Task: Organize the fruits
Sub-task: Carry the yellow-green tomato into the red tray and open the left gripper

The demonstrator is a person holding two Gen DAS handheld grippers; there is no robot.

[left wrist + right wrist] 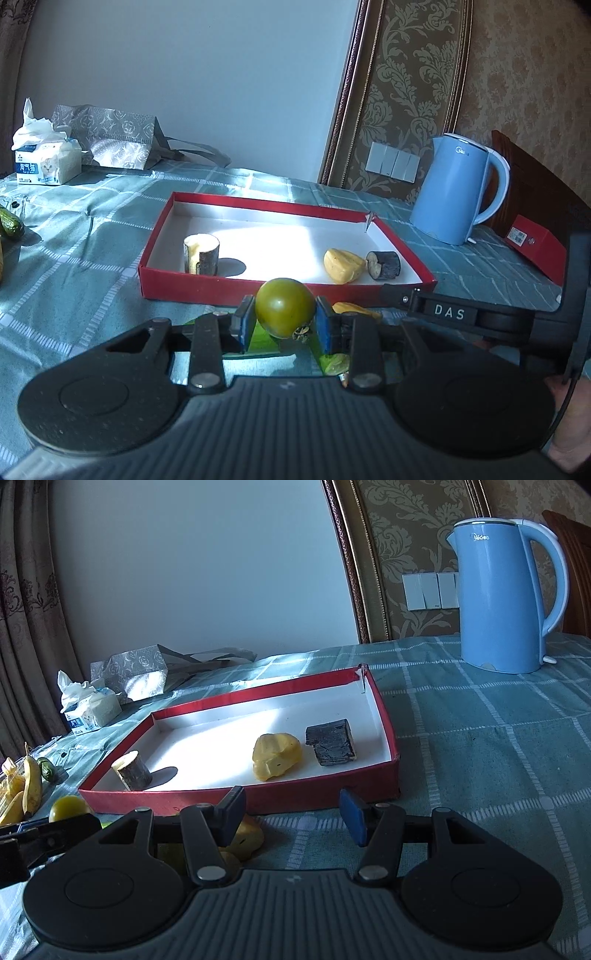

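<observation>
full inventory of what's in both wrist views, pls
green tomato: 1, olive green, clamped in the left gripper, short of the tray's near wall
tray: 1, red outside and white inside, mid-table
cut dark-skinned chunks: 2, pale flesh, one at each end of the tray
yellow fruit piece: 1, in tray beside the right chunk
yellow pieces: number unclear, on cloth under the grippers
banana: 1, yellow, table's left edge
kettle: 1, blue, far right
tissue pack: 1, white, far left
patterned bag: 1, grey, behind the tissues
left gripper: black, blue pads, shut on tomato
right gripper: black, blue pads, open, empty
</observation>
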